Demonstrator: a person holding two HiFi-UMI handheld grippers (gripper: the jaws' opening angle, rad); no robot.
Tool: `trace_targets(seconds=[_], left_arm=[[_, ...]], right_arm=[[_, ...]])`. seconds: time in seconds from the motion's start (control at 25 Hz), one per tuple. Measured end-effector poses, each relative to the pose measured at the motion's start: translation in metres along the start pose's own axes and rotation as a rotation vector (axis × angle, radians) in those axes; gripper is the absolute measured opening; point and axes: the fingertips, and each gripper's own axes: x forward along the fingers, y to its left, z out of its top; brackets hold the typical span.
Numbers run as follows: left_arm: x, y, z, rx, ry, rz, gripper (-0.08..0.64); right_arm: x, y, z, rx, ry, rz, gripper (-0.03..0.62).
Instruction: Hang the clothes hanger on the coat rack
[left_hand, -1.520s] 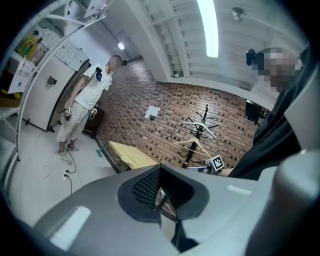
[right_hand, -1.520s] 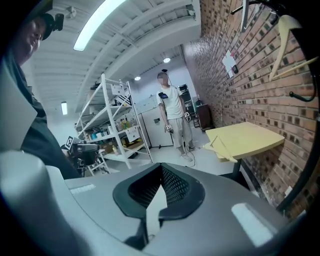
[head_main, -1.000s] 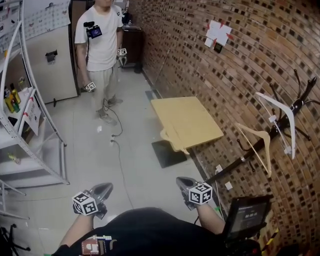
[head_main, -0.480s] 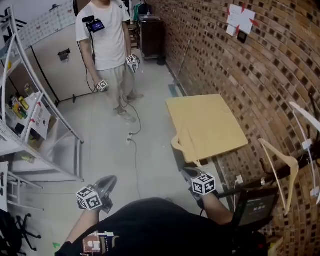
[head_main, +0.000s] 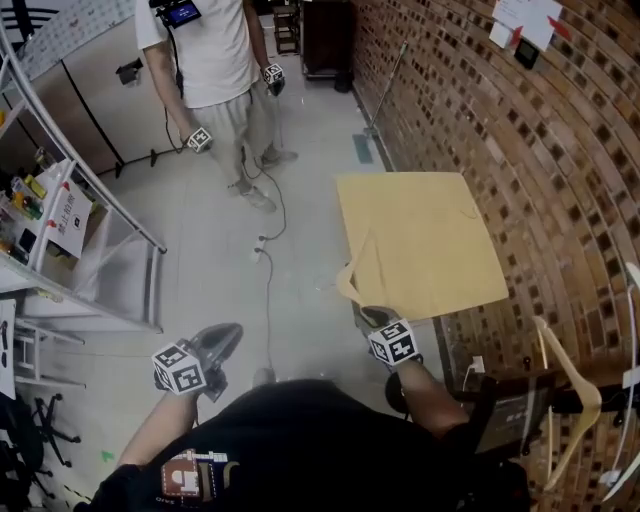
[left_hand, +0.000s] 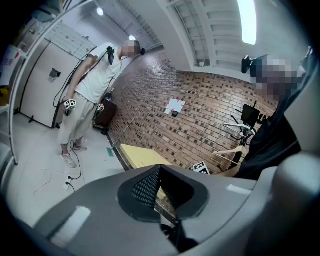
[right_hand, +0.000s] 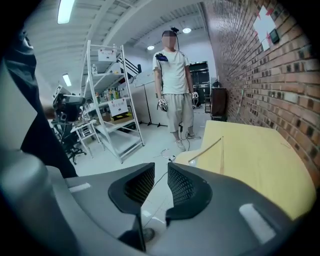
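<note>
A wooden clothes hanger lies over the near left edge of the yellow table; in the right gripper view this hanger lies just ahead. My right gripper hovers by the table's near corner. Its jaws are opening, a narrow gap between them with nothing in it. My left gripper hangs over the floor at the left, shut and empty. The dark coat rack stands at the right edge with a wooden hanger and a white hanger on it.
Another person stands at the far end holding two grippers. A metal shelf unit fills the left side. A cable runs across the floor. A small screen sits by my right arm. The brick wall runs along the right.
The view has swung from the coat rack toward the table; the rack and its hangers slid to the right edge. My right gripper has come close to the table's near corner.
</note>
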Motion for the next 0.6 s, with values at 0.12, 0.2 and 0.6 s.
trace_targets(seconds=[0.12, 0.2, 0.6], left_arm=[[0.021, 0.017, -0.003, -0.023, 0.041, -0.041, -0.005], [0.032, 0.024, -0.005, -0.016, 0.086, -0.075, -0.005], [0.038, 0.068, -0.003, -0.025, 0.187, -0.098, -0.005]], right_arm=[[0.022, -0.012, -0.005, -0.029, 0.045, -0.058, 0.105], [0.036, -0.016, -0.010, -0.036, 0.079, -0.095, 0.115], [0.102, -0.046, -0.044, -0.234, 0.270, -0.300, 0.193]])
